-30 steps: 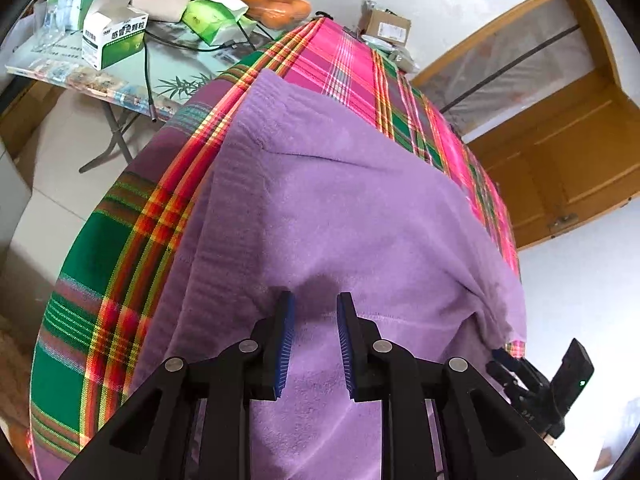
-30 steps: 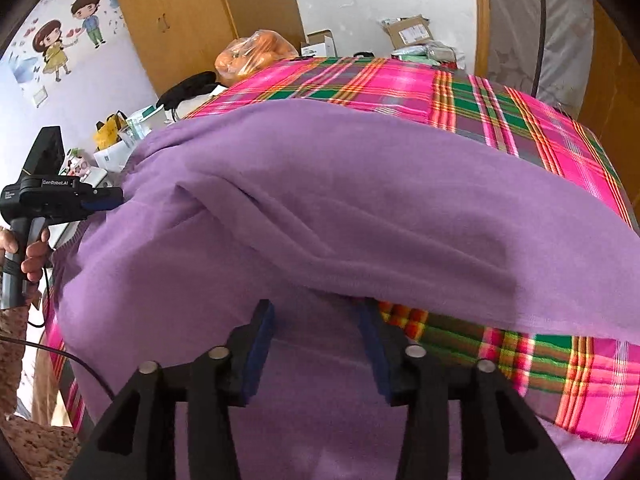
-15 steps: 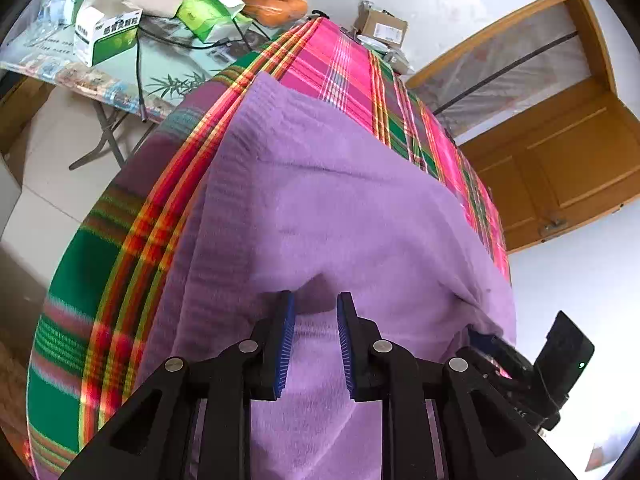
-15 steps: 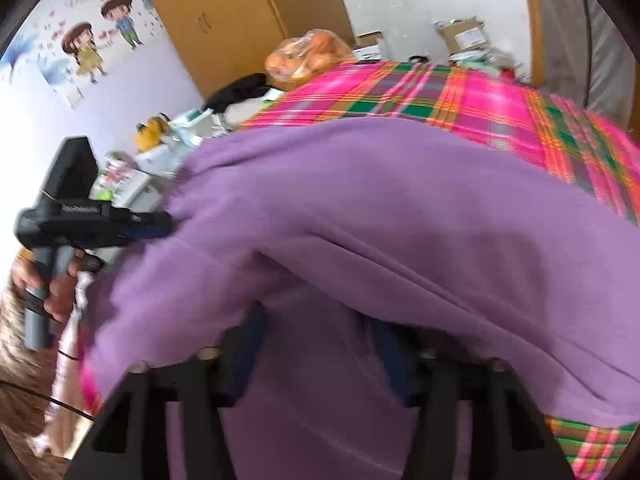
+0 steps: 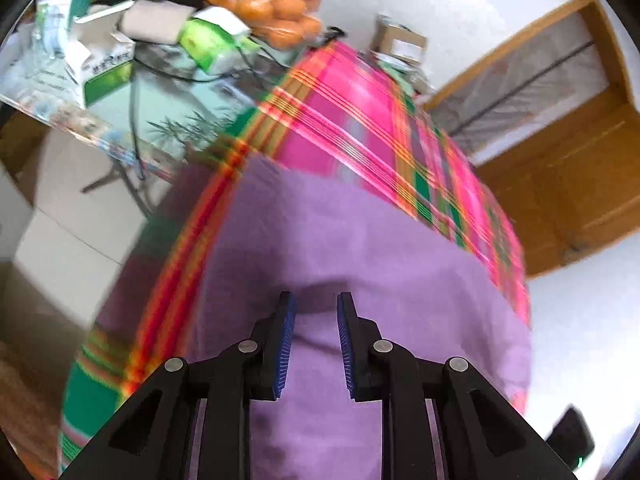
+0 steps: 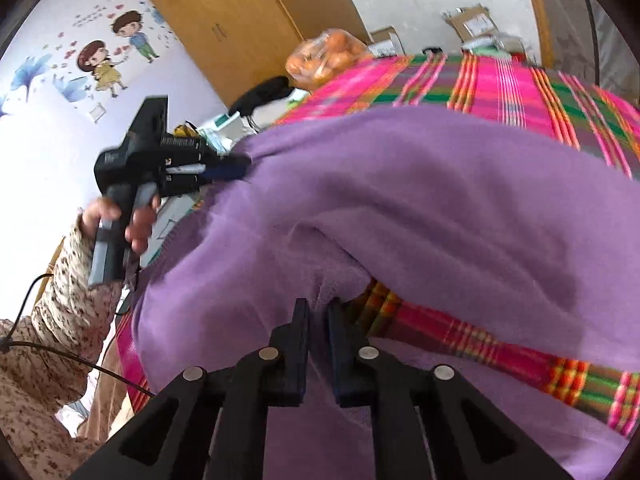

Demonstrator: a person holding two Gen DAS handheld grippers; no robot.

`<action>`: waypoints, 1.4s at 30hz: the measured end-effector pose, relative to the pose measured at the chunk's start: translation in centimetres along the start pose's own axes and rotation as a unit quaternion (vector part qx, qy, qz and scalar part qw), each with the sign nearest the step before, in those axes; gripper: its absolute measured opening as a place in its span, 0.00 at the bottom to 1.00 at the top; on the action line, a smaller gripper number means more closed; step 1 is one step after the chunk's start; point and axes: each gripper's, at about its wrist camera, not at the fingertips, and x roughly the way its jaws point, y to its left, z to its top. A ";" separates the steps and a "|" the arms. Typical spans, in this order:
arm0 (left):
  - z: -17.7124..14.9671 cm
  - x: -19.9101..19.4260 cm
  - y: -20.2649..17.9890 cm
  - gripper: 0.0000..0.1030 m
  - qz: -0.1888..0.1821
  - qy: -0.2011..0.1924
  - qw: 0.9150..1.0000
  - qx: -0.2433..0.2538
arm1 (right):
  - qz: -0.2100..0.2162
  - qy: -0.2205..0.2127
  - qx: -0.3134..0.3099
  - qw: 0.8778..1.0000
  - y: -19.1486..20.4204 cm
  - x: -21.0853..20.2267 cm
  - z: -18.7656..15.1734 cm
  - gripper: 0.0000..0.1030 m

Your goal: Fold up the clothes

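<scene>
Garment: purple garment (image 6: 420,200) draped over the plaid-covered table (image 6: 500,80), centre of both frames.
Right claw (image 6: 318,312): narrowed onto a fold of the garment, lower centre.
Left claw (image 5: 316,316): fingers apart with cloth between them; grip cannot be told.
Risk: the thin pinch may slip, or the fold may drag the plaid cover askew.
Edges: table edge at left; side table (image 5: 120,92) just beyond, crowded.
Open room: far plaid surface, upper right.

plaid cloth (image 5: 352,120) motion-smeared, purple garment (image 6: 440,208) cut by frame edge (lower part), box labels unreadable
</scene>
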 end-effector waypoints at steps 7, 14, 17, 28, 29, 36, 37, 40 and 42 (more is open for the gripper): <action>2.4 0.8 1.9 0.22 -0.041 0.001 0.997 -0.062 | -0.010 -0.013 0.025 1.000 -0.2 -0.9 -0.6 0.16; 3.7 1.2 3.0 0.22 -0.070 -0.026 0.991 -0.114 | -0.008 -0.026 0.023 0.999 1.0 -2.4 -1.3 0.25; 4.3 1.7 3.7 0.22 -0.085 -0.028 0.987 -0.133 | -0.007 -0.025 0.029 0.999 0.9 -2.9 -1.8 0.25; 3.1 -2.4 3.2 0.23 -0.031 -0.044 0.996 -0.069 | -0.022 -0.054 0.027 0.998 2.3 -4.8 -2.2 0.25; 2.5 -3.4 3.5 0.23 -0.026 -0.049 0.996 -0.064 | -0.026 -0.060 0.025 0.998 2.5 -5.1 -2.2 0.25; -4.4 -8.7 6.5 0.23 0.011 -0.029 0.998 -0.048 | -0.021 -0.069 -0.004 0.997 4.8 -6.4 -3.2 0.25; -5.4 -9.3 6.9 0.23 0.014 -0.027 0.998 -0.050 | -0.016 -0.063 -0.012 0.998 5.4 -6.2 -3.4 0.25; -8.5 -10.8 7.8 0.23 0.012 -0.025 0.998 -0.053 | -0.001 -0.035 -0.037 0.999 7.2 -4.9 -4.7 0.25; -10.0 -11.3 7.9 0.23 0.021 -0.024 0.998 -0.047 | 0.007 -0.015 -0.053 0.998 8.4 -3.9 -5.5 0.25</action>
